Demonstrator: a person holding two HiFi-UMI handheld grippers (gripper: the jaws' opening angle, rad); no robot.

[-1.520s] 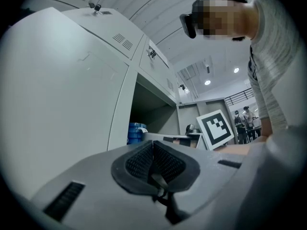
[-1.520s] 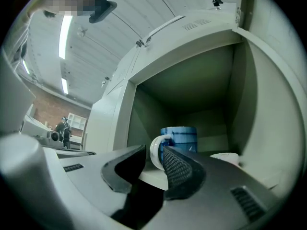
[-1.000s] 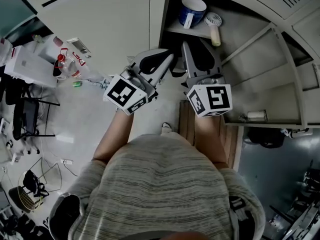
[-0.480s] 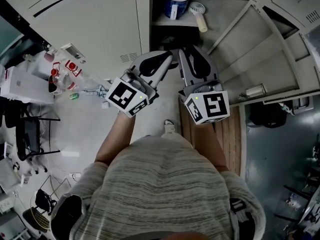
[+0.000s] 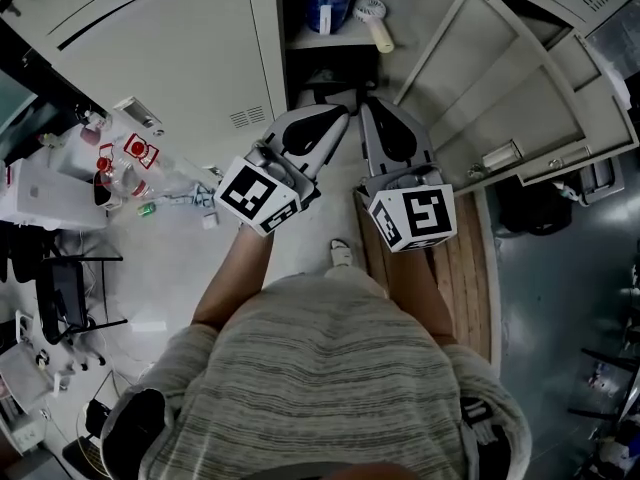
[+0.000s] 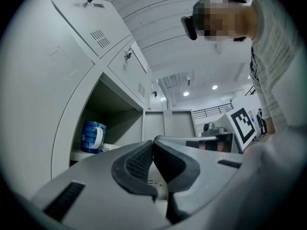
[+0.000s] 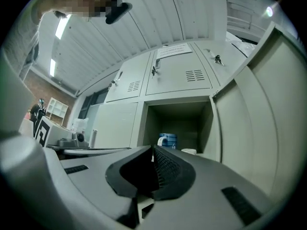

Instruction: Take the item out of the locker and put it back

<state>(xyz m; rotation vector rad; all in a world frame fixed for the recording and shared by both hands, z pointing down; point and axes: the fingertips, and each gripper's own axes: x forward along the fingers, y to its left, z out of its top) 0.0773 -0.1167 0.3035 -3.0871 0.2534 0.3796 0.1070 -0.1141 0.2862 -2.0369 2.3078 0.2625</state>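
A blue mug (image 5: 326,6) with a white handle stands on the shelf of the open locker (image 5: 330,40). A small white hand fan (image 5: 374,20) lies to its right. Both grippers point at the locker from short of its opening, side by side and level. My left gripper (image 5: 340,116) is shut with nothing in it; its pads meet in the left gripper view (image 6: 153,145), with the mug (image 6: 92,137) far off to the left. My right gripper (image 5: 366,106) has just been closing and holds nothing; its pads meet (image 7: 153,150) below the mug (image 7: 168,140).
The locker door (image 5: 480,78) hangs open to the right. Closed locker doors (image 5: 160,58) fill the left. A wooden board (image 5: 465,268) lies on the floor at the right. Bottles and boxes (image 5: 125,153) crowd the floor at the left, with chairs beyond them.
In the head view the locker, mug and fan have slid left and the open door shows further round. Both grippers stay side by side in front of the opening.
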